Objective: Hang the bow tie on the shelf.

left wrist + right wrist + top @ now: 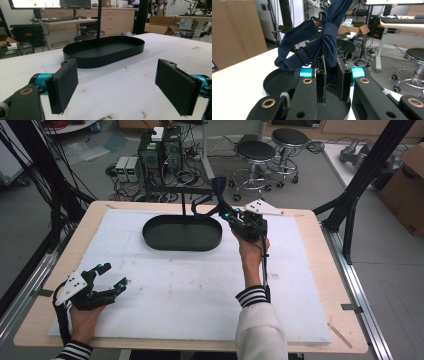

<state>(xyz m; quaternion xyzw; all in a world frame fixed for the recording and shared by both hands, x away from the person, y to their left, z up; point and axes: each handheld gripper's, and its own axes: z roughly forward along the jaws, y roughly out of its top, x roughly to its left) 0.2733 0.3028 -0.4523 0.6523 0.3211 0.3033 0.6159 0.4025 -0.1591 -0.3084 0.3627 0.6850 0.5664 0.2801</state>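
High view: a black oval tray [182, 233] sits on the white bench [190, 285] toward its far side. The left tongs [112, 275] rest near the front left corner, spread wide, holding nothing. The right tongs [223, 210] are at the tray's right end, gripping dark blue cloth [218, 187].

Left gripper view: the pads [65, 83] stand far apart over bare bench, well short of the tray [105, 51].

Right gripper view: the tongs [333, 82] are nearly closed on the knotted cloth [328, 35] above the tray [273, 83].
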